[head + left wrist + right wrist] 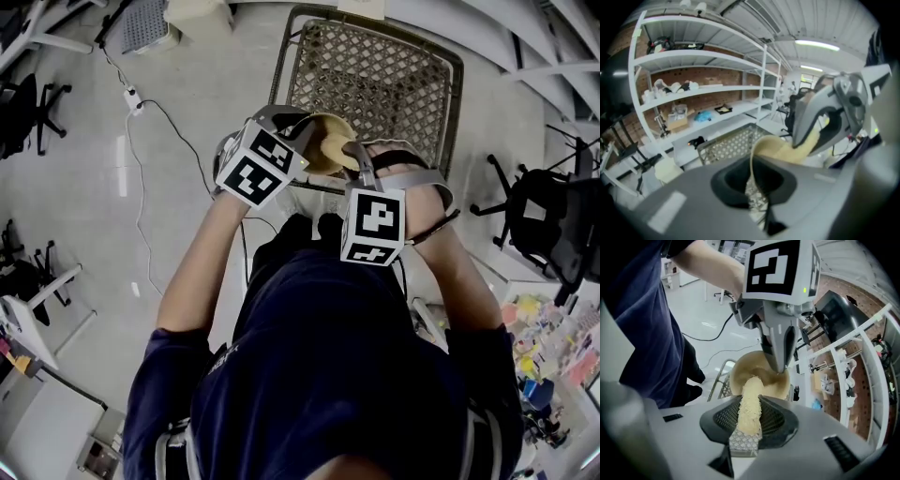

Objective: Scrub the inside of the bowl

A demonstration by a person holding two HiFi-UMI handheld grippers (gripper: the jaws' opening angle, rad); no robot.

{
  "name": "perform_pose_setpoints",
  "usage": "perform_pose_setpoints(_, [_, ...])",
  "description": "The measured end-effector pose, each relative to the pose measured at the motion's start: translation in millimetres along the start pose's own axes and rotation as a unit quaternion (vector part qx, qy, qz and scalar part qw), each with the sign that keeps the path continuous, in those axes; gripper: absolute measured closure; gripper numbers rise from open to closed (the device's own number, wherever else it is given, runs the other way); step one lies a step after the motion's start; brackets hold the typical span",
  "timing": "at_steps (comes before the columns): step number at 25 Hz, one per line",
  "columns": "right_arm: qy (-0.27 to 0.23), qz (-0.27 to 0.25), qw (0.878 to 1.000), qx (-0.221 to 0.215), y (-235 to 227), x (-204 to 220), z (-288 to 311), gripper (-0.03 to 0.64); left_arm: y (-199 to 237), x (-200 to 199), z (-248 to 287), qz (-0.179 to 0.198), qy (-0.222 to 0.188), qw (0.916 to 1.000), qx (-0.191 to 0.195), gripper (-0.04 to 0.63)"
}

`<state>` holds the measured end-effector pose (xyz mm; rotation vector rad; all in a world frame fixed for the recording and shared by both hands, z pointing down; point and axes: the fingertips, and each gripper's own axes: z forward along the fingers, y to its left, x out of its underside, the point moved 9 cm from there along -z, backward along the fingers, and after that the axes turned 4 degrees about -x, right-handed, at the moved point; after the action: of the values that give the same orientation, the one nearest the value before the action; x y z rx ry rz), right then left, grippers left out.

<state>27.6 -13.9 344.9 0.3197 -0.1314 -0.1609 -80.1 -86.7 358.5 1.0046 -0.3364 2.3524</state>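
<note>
Head view, bowl (322,136), mesh basket (375,84), grey floor (187,112), office chair (539,211)

2 claws — left claw (780,363), right claw (747,430) — 1 bowl (761,373), 1 scrub pad (749,404), 1 wire basket (384,94).

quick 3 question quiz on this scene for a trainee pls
1. True or false: the left tool is shut on the rim of the tan round bowl.
2. What does the right tool hold? A) a metal spoon B) a pale yellow fibrous scrubber C) nothing
3. Name the grey wire-mesh thing beyond the bowl in the head view.
Key: 1 true; 2 B; 3 basket
</note>
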Motion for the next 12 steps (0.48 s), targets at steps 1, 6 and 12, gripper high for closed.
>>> perform_pose_setpoints(1, [-0.011, 0.009, 1.000, -0.010, 3.9, -2.3, -0.5, 0.528, 1.4, -0.4, -1.3, -0.002, -0.004, 1.0000, -0.006, 0.588])
perform_pose_setpoints(6, [-0.085, 0.044, 0.994, -0.052, 12.4, -19.2, -9.1, 0.528, -1.3, -2.6, -1.8, -0.012, -0.014, 0.9996, -0.020, 0.588])
perform_pose_setpoints(12, [-0.031, 0.052, 0.998, 0.026, -10.0, 10.7, -10.0, 0.528, -10.7, -6.7, -2.5, 0.013, -0.019, 0.9997, -0.004, 0.588])
